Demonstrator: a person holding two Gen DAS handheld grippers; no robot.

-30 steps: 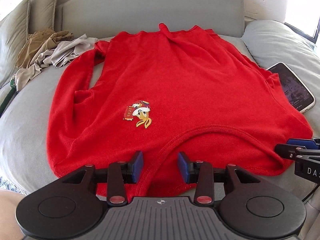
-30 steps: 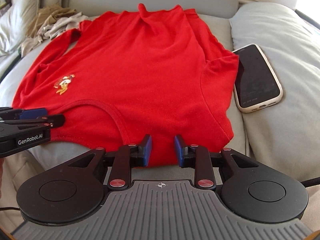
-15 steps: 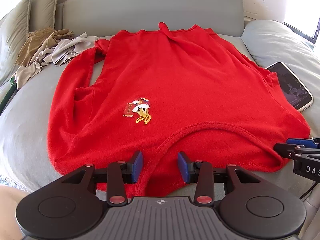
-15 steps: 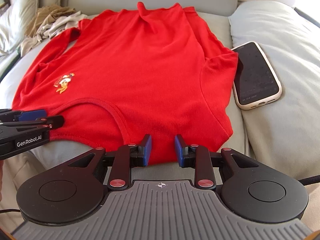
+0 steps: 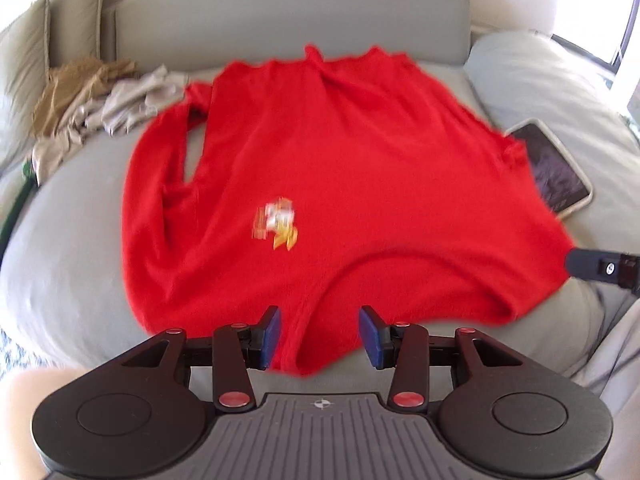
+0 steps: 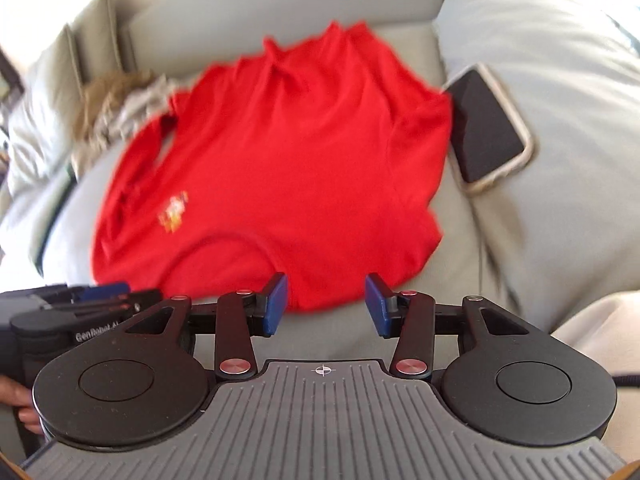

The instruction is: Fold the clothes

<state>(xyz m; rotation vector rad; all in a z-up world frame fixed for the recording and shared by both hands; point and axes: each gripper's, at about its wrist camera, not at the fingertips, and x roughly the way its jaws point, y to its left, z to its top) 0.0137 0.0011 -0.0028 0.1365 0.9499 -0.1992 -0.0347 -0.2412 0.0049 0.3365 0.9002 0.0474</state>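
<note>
Shirt (image 5: 340, 184) flat on bed (image 5: 72, 240), phone (image 5: 556, 172) right, clothes pile (image 5: 104, 100) behind-left.

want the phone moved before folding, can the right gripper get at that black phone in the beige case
Probably yes. The black phone in the beige case lies face up on the grey cushion, right of the red long-sleeved shirt, uncovered apart from its left edge against the sleeve. The right gripper is open and holds nothing.

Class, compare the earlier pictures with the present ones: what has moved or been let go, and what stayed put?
Both claws have just been opening. The right claw let go of the red shirt at its near edge and lifted away. The left claw widened too, with the collar hem still lying between its open fingers, unpinched. The shirt stays spread flat on the bed, the phone beside it, the crumpled clothes untouched.
</note>
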